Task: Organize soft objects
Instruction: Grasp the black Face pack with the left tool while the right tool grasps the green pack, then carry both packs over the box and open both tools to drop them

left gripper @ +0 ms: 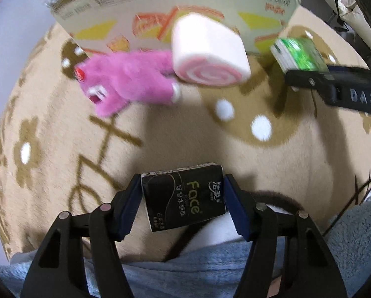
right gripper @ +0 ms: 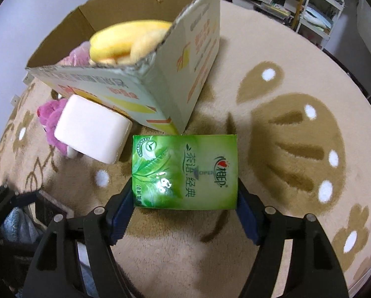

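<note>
My left gripper (left gripper: 182,186) is shut on a black tissue pack (left gripper: 185,196), its blue pads pressing both short sides, a little above the beige rug (left gripper: 185,136). My right gripper (right gripper: 185,195) is shut on a green tissue pack (right gripper: 185,171). In the left wrist view that green tissue pack (left gripper: 299,52) is at the right, near the corner of the box. A pink plush toy (left gripper: 130,79) lies on the rug against a pink-and-white roll cushion (left gripper: 210,52), both in front of the open cardboard box (right gripper: 180,74). Inside the box sits a yellow plush (right gripper: 125,39).
The round rug has brown flower and paw patterns. The box stands at its far side, its near corner just beyond the green pack. A person's blue fleece clothing (left gripper: 185,268) is under the left gripper. Shelves and a white rack (right gripper: 309,12) stand past the rug's far right edge.
</note>
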`<state>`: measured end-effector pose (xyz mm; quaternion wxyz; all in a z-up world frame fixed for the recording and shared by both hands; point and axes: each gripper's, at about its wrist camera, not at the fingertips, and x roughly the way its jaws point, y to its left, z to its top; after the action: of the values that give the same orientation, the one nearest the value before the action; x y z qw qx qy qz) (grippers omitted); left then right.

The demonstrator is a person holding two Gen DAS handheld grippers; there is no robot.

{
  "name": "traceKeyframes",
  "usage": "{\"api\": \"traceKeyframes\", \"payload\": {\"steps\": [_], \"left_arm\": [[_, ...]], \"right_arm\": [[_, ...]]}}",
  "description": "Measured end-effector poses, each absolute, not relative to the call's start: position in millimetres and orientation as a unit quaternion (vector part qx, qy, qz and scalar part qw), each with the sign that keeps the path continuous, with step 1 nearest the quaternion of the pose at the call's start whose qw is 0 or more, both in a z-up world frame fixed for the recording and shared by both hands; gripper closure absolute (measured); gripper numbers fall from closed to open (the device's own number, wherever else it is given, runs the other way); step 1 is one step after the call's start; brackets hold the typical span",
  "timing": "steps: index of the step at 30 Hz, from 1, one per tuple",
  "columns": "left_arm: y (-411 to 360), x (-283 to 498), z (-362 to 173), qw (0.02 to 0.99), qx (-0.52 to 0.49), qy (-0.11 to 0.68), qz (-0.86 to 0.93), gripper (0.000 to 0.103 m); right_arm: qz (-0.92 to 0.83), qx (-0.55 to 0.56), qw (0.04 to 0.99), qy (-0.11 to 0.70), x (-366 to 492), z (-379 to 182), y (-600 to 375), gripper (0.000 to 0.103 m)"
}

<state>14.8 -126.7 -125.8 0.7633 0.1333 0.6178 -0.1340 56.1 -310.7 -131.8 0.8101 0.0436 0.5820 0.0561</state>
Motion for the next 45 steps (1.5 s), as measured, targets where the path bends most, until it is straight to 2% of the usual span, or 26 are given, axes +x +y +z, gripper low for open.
{"api": "traceKeyframes", "payload": {"steps": [16,29,45], "left_arm": [[-87.3,57.5,-35.9,0.886,0.129,0.44,-0.075,0.039],[-90.2,79.7,13.8,0.92,0.121,0.364,-0.084,0.039],[-93.6,108.8,40.1,0.946,0.127,0.284,-0.095,0.039]], "right_arm": [[0.056,0.071,0.897,0.432,30.2,-53.0,-312.3,0.025],[0.029,0.076,0.949,0.305,17.4,2.0,-302.2,0.025],[0.024,0.095,0.96,0.261,43.2,8.5,-299.0,0.025]]}}
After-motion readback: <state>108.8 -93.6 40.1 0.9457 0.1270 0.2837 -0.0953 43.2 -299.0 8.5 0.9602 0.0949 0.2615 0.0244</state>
